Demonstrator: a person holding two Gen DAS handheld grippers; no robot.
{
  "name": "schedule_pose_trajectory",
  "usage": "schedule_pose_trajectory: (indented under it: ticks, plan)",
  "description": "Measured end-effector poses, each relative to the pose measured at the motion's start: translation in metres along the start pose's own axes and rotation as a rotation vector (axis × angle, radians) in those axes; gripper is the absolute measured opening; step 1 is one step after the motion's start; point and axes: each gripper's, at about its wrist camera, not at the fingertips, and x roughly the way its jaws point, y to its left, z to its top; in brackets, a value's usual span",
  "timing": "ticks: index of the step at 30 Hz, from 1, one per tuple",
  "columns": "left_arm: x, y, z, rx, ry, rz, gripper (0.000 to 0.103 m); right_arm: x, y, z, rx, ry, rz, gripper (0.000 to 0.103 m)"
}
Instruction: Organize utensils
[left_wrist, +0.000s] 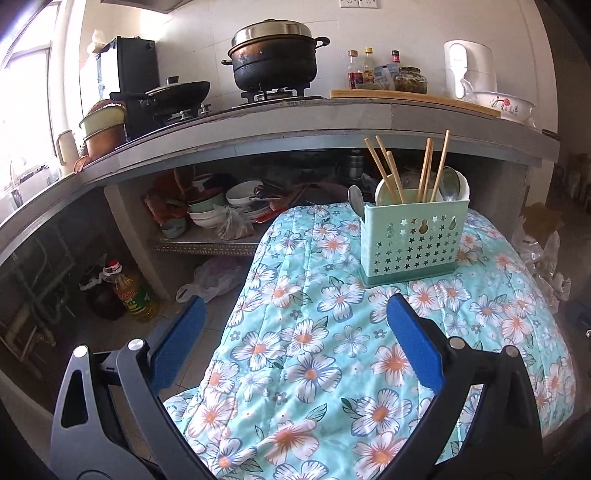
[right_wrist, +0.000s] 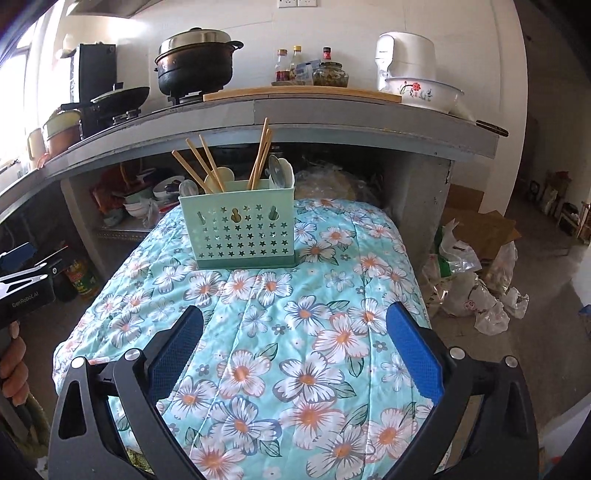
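Observation:
A mint green utensil holder (left_wrist: 412, 238) with star-shaped holes stands upright on a floral quilt (left_wrist: 314, 350). Several wooden chopsticks (left_wrist: 386, 171) and spoons (left_wrist: 452, 184) stick out of it. The holder also shows in the right wrist view (right_wrist: 242, 227), with chopsticks (right_wrist: 205, 166) and spoons (right_wrist: 279, 171). My left gripper (left_wrist: 295, 314) is open and empty, well short of the holder and to its left. My right gripper (right_wrist: 295, 319) is open and empty above the quilt (right_wrist: 277, 350), in front of the holder.
A grey counter (left_wrist: 295, 122) behind carries a black pot (left_wrist: 273, 55), a pan, bottles (left_wrist: 364, 68), a white appliance (left_wrist: 467, 68) and a flowered basin (right_wrist: 421, 90). Bowls (left_wrist: 221, 206) are stacked on the shelf beneath. An oil bottle (left_wrist: 131, 295) and plastic bags (right_wrist: 472, 280) lie on the floor.

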Motion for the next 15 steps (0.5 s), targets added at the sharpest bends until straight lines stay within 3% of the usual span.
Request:
schedule_pose_trajectory:
  ticks: [15]
  plan:
    - [0.010,0.012,-0.005,-0.072,0.041,0.012,0.095,-0.003,-0.013,0.000,0.017,0.000,-0.036,0.096]
